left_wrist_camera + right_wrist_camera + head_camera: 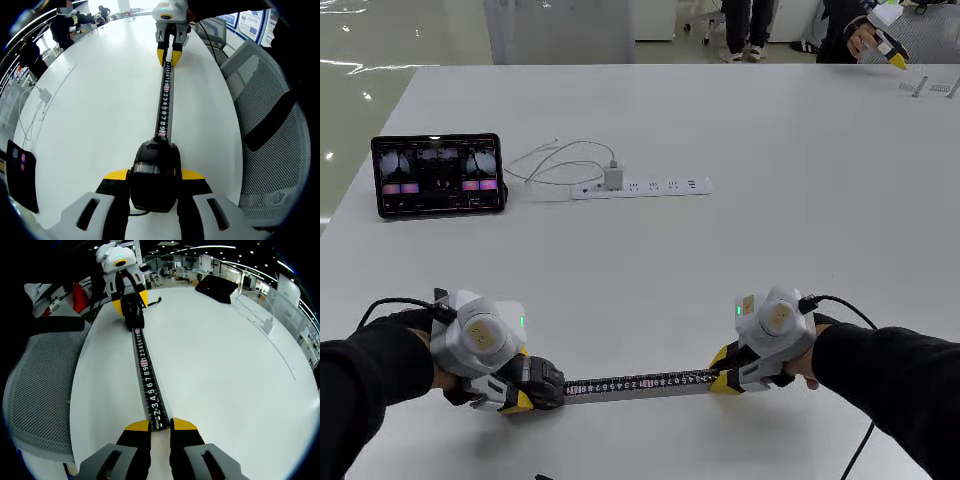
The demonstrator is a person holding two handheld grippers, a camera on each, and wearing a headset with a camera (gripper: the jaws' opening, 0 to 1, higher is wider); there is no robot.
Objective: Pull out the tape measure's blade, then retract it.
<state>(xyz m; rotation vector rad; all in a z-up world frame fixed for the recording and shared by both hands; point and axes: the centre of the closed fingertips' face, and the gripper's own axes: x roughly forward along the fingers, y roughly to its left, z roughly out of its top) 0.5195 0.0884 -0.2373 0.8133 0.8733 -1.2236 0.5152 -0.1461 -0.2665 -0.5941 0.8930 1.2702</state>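
Observation:
A black tape measure case (542, 382) (155, 172) sits near the table's front edge, with my left gripper (520, 392) (154, 175) shut on it. Its dark numbered blade (638, 384) (164, 100) (147, 382) stretches flat along the white table (720, 230) to the right. My right gripper (723, 372) (160, 425) is shut on the blade's end. In the right gripper view the left gripper (129, 301) shows at the far end with the case (132, 315); in the left gripper view the right gripper (169, 54) shows at the blade's far end.
A tablet (438, 174) stands at the left of the table. A white power strip (642, 187) with a charger and cables (555, 160) lies behind the blade. A person's hand with another gripper (880, 40) is at the far right corner. A mesh chair (270, 120) stands beside the table.

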